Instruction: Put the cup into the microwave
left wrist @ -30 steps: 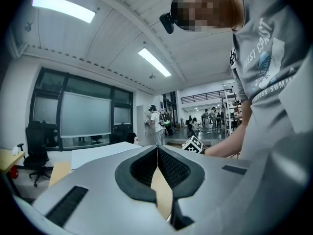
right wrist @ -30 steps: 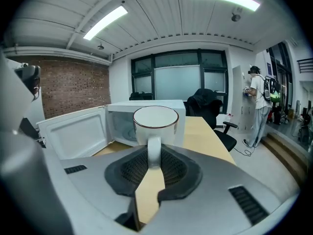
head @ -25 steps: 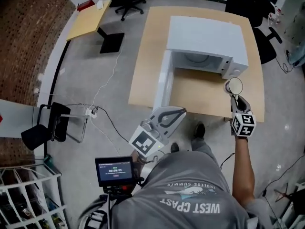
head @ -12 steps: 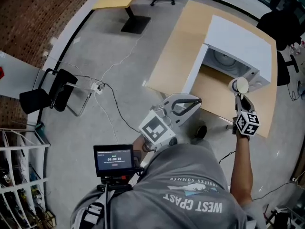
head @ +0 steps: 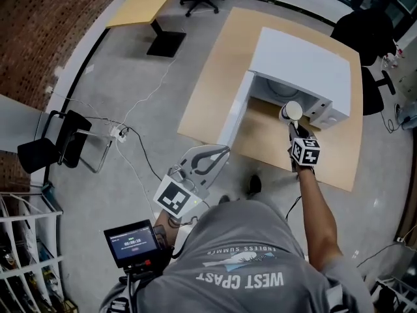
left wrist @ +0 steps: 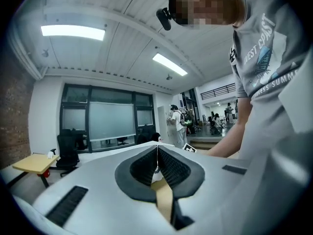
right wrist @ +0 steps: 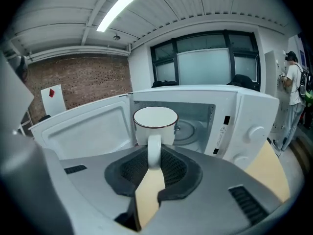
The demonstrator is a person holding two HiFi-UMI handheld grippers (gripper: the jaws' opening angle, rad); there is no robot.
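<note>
The white cup [head: 291,111] with a dark rim hangs upright in front of the open microwave [head: 306,64], my right gripper [head: 291,124] shut on its handle. In the right gripper view the cup [right wrist: 155,123] stands just before the oven mouth, the handle clamped between the pads [right wrist: 154,153]; the turntable [right wrist: 188,131] shows behind it. The microwave door [head: 234,117] swings out to the left. My left gripper [head: 225,150] is held off the table's near corner, shut and empty. In the left gripper view its jaws [left wrist: 157,153] meet at the tip.
The microwave sits on a wooden table [head: 215,77]. Its control panel with knobs [right wrist: 249,131] is right of the opening. A black chair [head: 58,149] and cables [head: 130,155] lie on the floor at left. A small monitor [head: 130,243] stands near the person's body.
My right gripper has carried the cup leftward and down, from beside the control panel to in front of the oven opening. The left gripper has drifted a little left.
</note>
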